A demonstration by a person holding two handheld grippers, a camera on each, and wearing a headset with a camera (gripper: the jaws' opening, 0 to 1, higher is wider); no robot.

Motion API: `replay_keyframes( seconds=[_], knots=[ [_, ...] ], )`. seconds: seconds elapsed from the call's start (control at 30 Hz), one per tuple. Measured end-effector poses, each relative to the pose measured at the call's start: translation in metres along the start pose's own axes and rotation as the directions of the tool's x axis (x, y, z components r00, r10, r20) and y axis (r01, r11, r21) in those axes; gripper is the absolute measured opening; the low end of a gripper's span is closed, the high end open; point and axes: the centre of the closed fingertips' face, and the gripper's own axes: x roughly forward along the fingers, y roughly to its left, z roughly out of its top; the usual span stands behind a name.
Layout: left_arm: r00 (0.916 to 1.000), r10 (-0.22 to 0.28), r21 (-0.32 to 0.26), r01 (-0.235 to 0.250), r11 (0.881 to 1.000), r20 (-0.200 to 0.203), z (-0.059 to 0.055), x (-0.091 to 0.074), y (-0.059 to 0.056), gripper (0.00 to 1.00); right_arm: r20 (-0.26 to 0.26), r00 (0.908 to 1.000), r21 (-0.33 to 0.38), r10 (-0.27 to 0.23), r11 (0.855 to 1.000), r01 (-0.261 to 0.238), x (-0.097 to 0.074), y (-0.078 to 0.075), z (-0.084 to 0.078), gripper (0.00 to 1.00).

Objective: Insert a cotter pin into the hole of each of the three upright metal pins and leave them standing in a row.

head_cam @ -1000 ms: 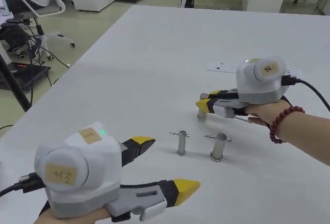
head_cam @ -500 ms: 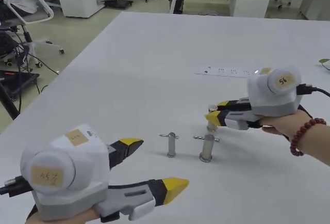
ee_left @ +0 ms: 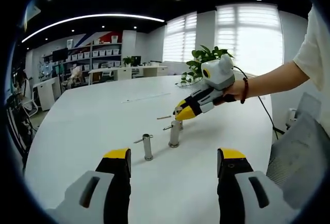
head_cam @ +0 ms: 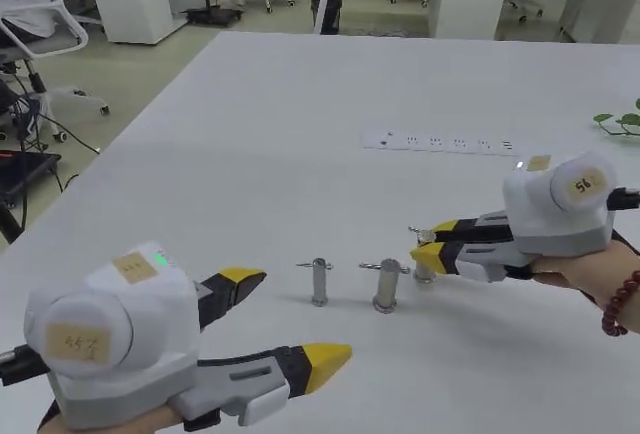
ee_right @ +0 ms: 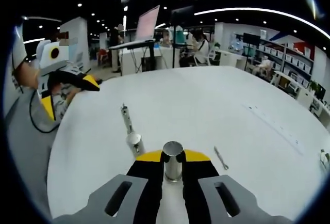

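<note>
Two upright metal pins (head_cam: 319, 282) (head_cam: 385, 287) stand side by side mid-table, each with a cotter pin through its top. A third metal pin (head_cam: 424, 274) stands just right of them, partly hidden by my right gripper (head_cam: 436, 241), which is shut on it. The right gripper view has this pin (ee_right: 172, 167) squeezed between the yellow tips. A loose cotter pin (ee_right: 220, 158) lies on the table beside it. My left gripper (head_cam: 285, 316) hovers open near the front edge, with nothing held; from it both pins (ee_left: 148, 147) (ee_left: 174, 134) stand ahead.
A white power strip (head_cam: 440, 142) lies further back on the white table (head_cam: 250, 134). A plant (head_cam: 625, 119) pokes in at the right edge. Office chairs and cabinets stand on the floor beyond the table.
My right gripper has brought the third pin from behind the other two toward me, to the right end of their row. The left gripper stays open in place. The head camera has shifted.
</note>
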Motion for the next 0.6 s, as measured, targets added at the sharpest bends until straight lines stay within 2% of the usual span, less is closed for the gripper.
replay_keyframes(
  seconds=[0.27,0.37,0.6],
  knots=[
    [1.0000,-0.007,0.006,0.007,1.000,0.007,0.004,0.000,-0.006,0.67,-0.001,1.0000,-0.013,0.005,1.000,-0.005,-0.010,0.016,-0.006,0.13],
    [0.9999,-0.008,0.009,0.008,1.000,0.009,0.004,0.000,-0.007,0.67,0.005,1.0000,-0.004,-0.003,1.000,0.003,-0.012,0.025,-0.008,0.13],
    [0.9999,-0.008,0.016,0.008,1.000,0.010,0.005,-0.003,-0.008,0.67,0.015,0.9998,0.015,-0.016,1.000,0.016,-0.015,0.033,-0.012,0.13]
  ],
)
